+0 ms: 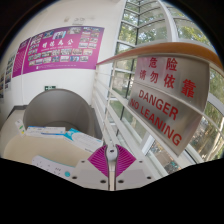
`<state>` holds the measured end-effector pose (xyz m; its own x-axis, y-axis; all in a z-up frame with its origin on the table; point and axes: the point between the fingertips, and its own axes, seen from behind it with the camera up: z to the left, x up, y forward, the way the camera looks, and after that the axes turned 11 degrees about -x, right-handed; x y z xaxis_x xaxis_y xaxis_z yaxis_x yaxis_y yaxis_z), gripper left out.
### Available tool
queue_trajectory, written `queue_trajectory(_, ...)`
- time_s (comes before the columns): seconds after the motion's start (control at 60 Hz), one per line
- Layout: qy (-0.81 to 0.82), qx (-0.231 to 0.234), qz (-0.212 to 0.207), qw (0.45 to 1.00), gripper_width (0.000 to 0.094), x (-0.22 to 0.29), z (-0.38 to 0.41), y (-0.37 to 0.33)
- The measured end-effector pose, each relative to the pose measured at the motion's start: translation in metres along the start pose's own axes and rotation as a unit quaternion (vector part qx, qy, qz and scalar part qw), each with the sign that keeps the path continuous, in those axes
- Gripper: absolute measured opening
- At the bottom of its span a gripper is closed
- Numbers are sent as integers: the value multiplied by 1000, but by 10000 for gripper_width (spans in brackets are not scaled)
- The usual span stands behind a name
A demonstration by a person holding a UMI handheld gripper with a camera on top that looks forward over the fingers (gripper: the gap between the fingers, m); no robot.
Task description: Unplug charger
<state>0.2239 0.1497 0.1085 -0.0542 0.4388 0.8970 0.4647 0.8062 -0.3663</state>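
Glass panels with white framing fill the background, and a transparent sign (172,98) reading "DANGER NO LEANING" in red, with Chinese characters above it, is fixed to the glazing. To the left of that sign a wall is seen carrying magenta posters (62,47), and below the posters a dark arched opening (58,108) with a small green sign above it can be made out.

Below and left of the danger sign a white tabletop (45,150) is seen, with a pale bluish item lying on it that cannot be identified. The gripper (111,166) is held low, under the sign, and its two magenta pads (100,162) are seen meeting in a narrow V with no visible gap at the tips; the jaws are judged to be closed, with nothing held between them.

No charger, cable or socket can be made out anywhere around the sign or on the tabletop, so the position of the task's thing cannot be told. The step in hand is judged to be a search or approach, with the unplugging not yet begun. For the next move, the charger would have to be brought into sight, the jaws opened, and the plug body taken squarely before any pull is attempted.
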Motion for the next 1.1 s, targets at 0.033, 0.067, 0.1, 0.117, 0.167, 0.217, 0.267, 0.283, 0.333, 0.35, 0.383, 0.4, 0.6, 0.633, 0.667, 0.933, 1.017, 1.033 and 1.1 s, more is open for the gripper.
queue_trajectory(0.033,-13,3,24,1000,61,-35,-3,10)
queue_trajectory(0.067,-23,7,45,999,72,-65,0,18)
queue_trajectory(0.1,-34,9,60,998,85,-77,-5,17)
queue_trajectory(0.117,-37,10,67,997,93,-84,-5,19)
queue_trajectory(0.167,-38,18,79,996,114,-102,-3,23)
queue_trajectory(0.217,-34,28,88,995,137,-112,0,24)
queue_trajectory(0.267,-29,40,93,994,153,-116,4,23)
queue_trajectory(0.283,-27,42,96,994,157,-113,4,22)
queue_trajectory(0.333,-20,55,90,994,222,-113,8,19)
queue_trajectory(0.35,-18,57,89,994,263,-112,8,18)
queue_trajectory(0.383,-17,62,93,994,356,-111,10,14)
queue_trajectory(0.4,-16,65,94,993,408,-111,11,12)
queue_trajectory(0.6,-9,98,93,991,863,-98,16,-24)
queue_trajectory(0.633,-9,96,90,991,846,-94,13,-33)
queue_trajectory(0.667,-8,98,87,991,857,-88,12,-44)
queue_trajectory(0.933,2,73,86,994,859,-43,-16,-161)
queue_trajectory(1.017,7,61,90,994,858,-36,-23,-210)
queue_trajectory(1.033,7,59,92,994,859,-36,-24,-221)
queue_trajectory(1.1,4,54,96,994,858,-37,-25,-262)
